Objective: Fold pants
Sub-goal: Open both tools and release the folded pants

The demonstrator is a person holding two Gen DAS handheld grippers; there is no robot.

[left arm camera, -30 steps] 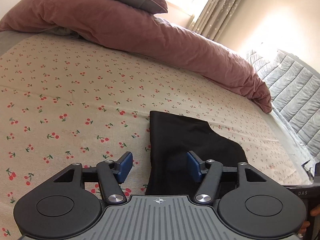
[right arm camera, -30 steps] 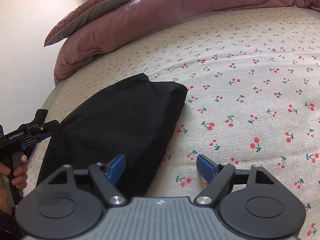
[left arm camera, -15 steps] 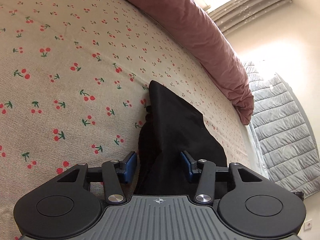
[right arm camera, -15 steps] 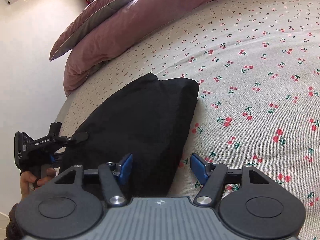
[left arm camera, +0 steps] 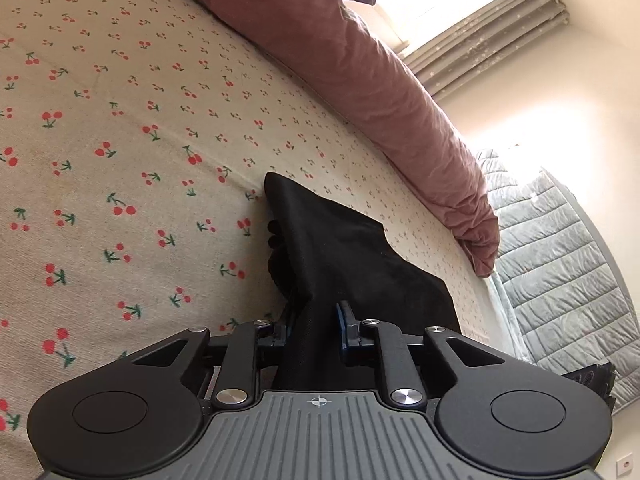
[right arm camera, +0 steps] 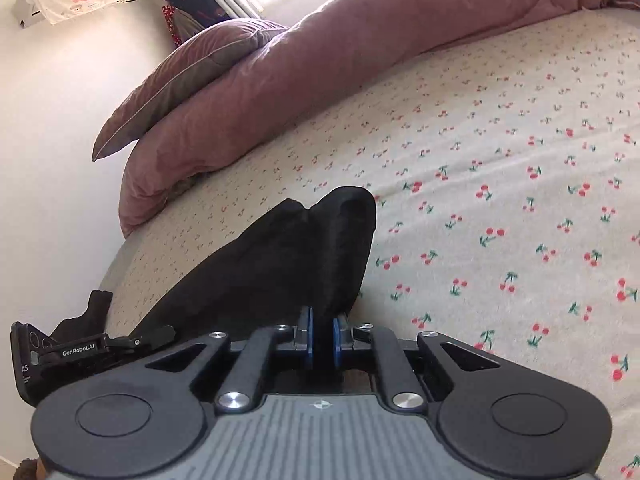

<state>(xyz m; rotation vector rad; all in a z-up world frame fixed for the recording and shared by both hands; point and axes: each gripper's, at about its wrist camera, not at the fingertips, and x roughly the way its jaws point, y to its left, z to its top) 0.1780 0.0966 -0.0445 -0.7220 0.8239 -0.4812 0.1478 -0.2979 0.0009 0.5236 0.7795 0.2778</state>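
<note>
Both claws, left claw (left arm camera: 313, 328) and right claw (right arm camera: 321, 336), are closing onto the near edge of the soft, floppy black pants (right arm camera: 288, 256), which are looking light and easy to bunch.

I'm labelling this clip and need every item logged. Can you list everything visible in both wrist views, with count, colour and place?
pants: one, black, partly folded, on the sheet near the bed's edge
bed sheet: one, cream with red cherries, covering the bed
duvet: one, dusty pink, bunched along the far side
pillow: one, pink-grey, on top of the duvet
quilted cover: one, pale grey, beside the bed
curtain: one, light, at the window
left claw: one, black with blue pads, closing on the pants
right claw: one, black with blue pads, closing on the pants' near edge
</note>
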